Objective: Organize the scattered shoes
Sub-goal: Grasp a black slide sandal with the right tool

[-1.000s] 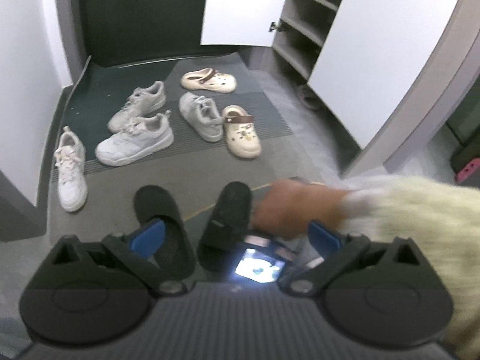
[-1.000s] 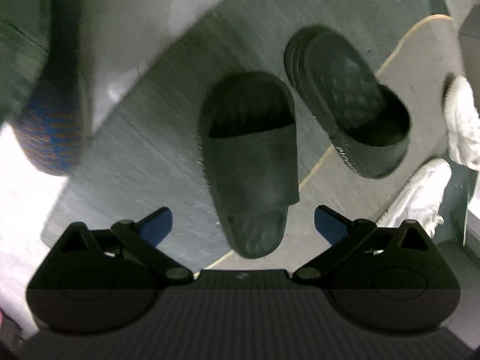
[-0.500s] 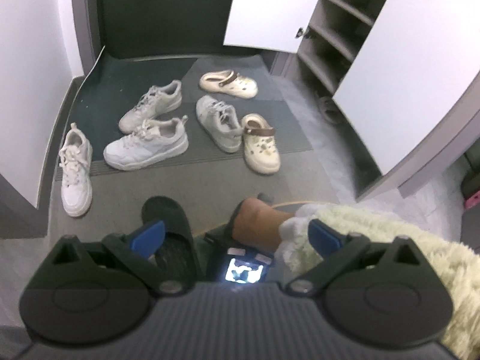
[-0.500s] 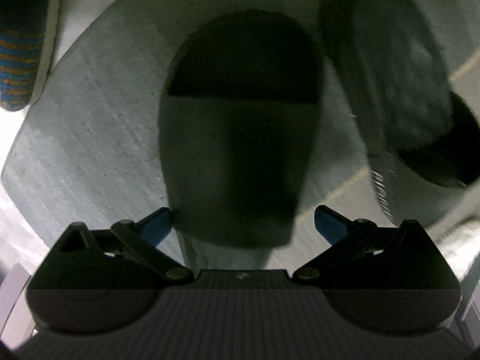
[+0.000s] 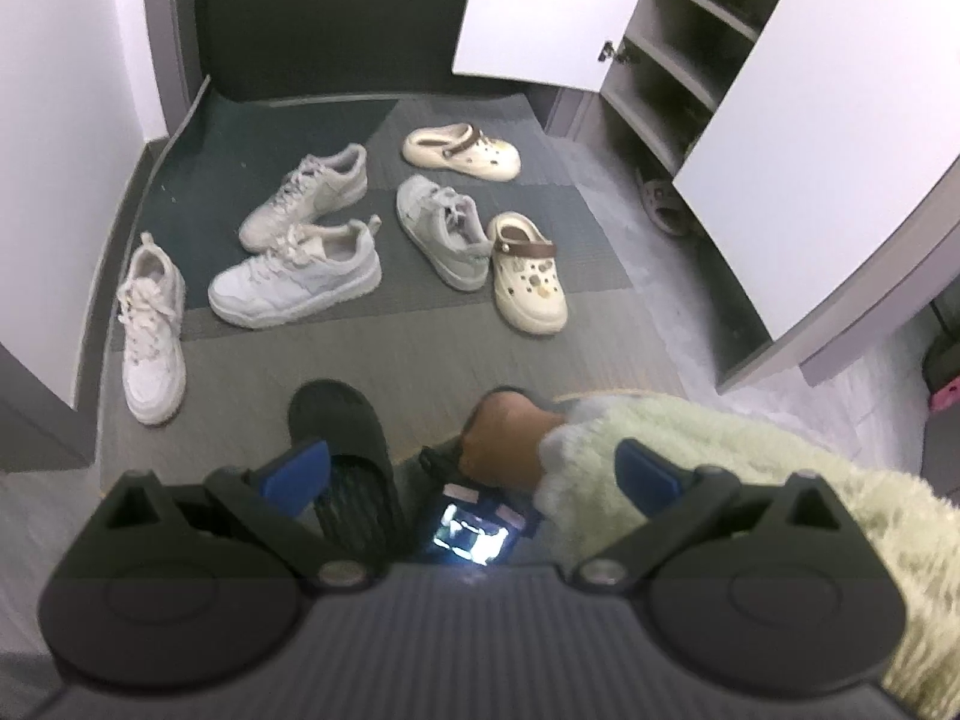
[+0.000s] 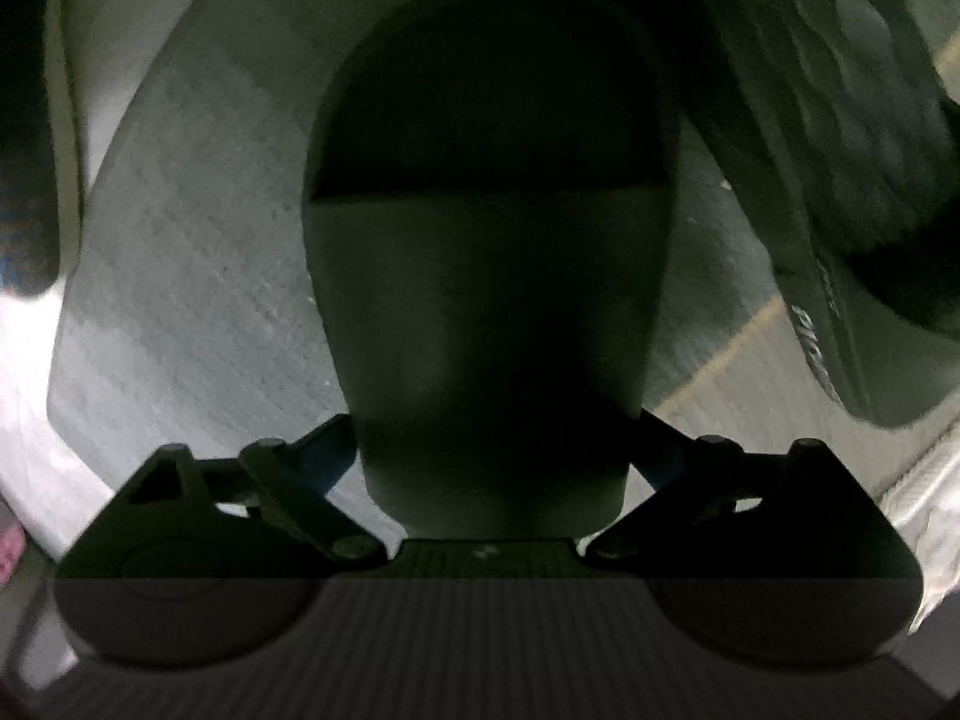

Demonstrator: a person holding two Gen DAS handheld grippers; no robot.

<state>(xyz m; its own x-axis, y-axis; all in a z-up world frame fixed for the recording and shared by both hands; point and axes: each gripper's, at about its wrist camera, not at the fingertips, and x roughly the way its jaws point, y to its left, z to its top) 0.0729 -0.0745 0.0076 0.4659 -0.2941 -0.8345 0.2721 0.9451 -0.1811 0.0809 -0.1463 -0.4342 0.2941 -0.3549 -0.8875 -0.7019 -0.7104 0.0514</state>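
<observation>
Where the right gripper (image 6: 489,450) meets the floor, a black slide (image 6: 492,252) fills the right wrist view, toe end lying between the two fingers. Fingers are drawn in against the slide's sides, blue pads mostly hidden behind it, so the grip reads as closed on the slide. Its mate, the second black slide (image 6: 840,180), lies just beside it to the right, at an angle; white lettering on its side is too blurred to read.

Floor: grey carpet (image 6: 198,228) w/ a thin tan line running diagonally; pale flooring at the edges.

Left wrist view, looking across the entry: the left gripper (image 5: 471,468) hangs above the floor w/ fingers spread wide, holding nothing. Below it, the second slide shows beside the person's hand (image 5: 504,444), in a fluffy pale-green sleeve (image 5: 750,480), which grips the right tool; a small lit screen (image 5: 471,534) glows on that tool.

Farther off, on a darker mat (image 5: 240,180): four white sneakers, i.e. one by the left wall (image 5: 150,324), two side by side mid-mat (image 5: 297,282) (image 5: 309,195), one greyish (image 5: 444,231). Two cream clogs w/ brown straps: one (image 5: 528,273) touching the greyish sneaker, one (image 5: 459,150) beyond it.

Right side: shoe cabinet (image 5: 678,48) w/ white doors open, shelves visible; a dark shoe (image 5: 660,204) on the floor at its base.
</observation>
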